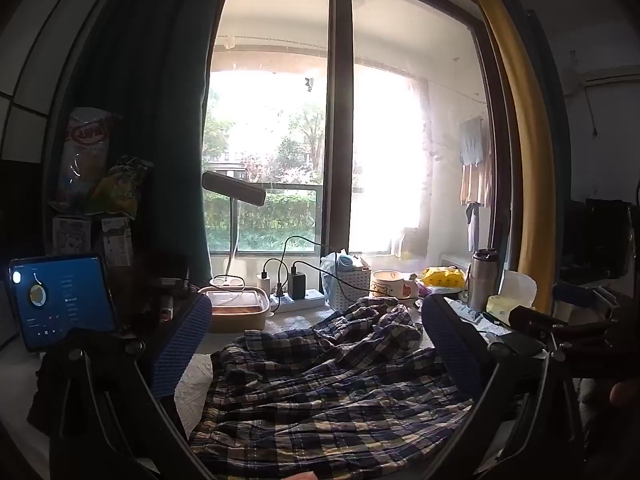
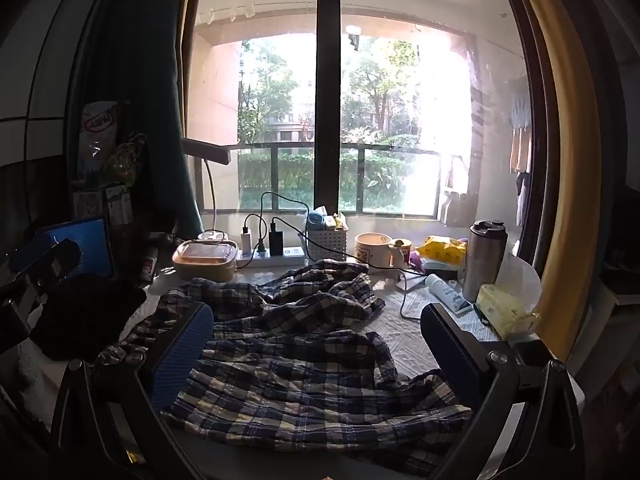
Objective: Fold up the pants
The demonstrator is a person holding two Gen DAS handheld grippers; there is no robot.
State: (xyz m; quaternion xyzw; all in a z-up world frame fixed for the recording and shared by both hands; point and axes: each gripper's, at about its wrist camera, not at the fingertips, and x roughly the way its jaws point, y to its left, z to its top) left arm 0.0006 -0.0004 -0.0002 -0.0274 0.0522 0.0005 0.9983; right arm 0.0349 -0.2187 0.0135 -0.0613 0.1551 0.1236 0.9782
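Pants [image 2: 304, 344], plaid, crumpled on tabletop [image 2: 412, 320] before window. Left tool [image 1: 316, 344] and right tool [image 2: 316, 348] hovering above, jaws wide, grasping nothing. Best to pinch waistband corners, then spread flat before folding.

The pants [image 2: 288, 344] lie crumpled across the middle of the worktop [image 2: 404, 320], reaching from the near edge toward the far edge. Along the far edge, below the window [image 2: 328, 120], stand from left to right: a lidded food container [image 2: 205, 258], a power strip [image 2: 272, 257] with chargers plugged in, a perforated basket [image 2: 326, 242], a mug [image 2: 373, 248] and a steel tumbler [image 2: 484, 260]. A tablet [image 1: 60, 300] stands propped at the left edge. A tissue pack [image 2: 506, 310] lies at the right edge, just beside the tumbler. A tube [image 2: 446, 292] lies between the pants and the tumbler.
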